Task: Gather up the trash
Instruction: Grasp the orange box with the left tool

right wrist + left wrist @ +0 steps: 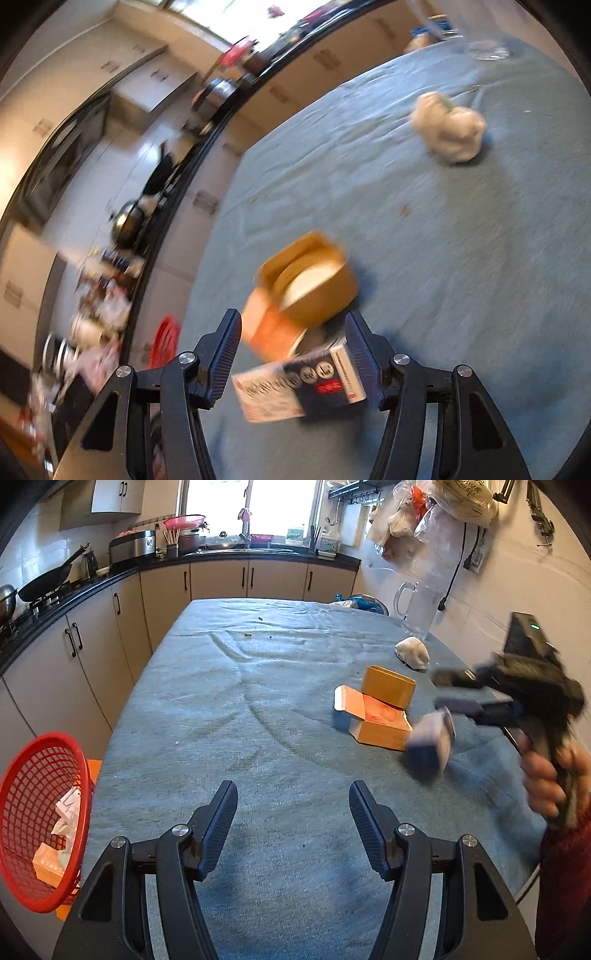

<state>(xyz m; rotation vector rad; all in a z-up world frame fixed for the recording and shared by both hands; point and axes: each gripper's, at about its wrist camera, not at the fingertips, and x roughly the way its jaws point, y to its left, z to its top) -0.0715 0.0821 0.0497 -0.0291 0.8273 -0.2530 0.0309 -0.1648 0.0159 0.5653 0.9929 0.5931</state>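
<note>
A dark blue and white carton lies between my right gripper's wide-open fingers, touching the right finger; it is blurred. In the left wrist view the same carton shows by the right gripper. An orange open box with a yellow oval tin on it sits on the table; they also show in the right wrist view. A white crumpled wad lies further back, also visible in the right wrist view. My left gripper is open and empty over the blue cloth.
A red mesh basket holding paper trash hangs off the table's left edge. A clear glass pitcher stands at the back right by the wall. Kitchen counters with a wok run along the left.
</note>
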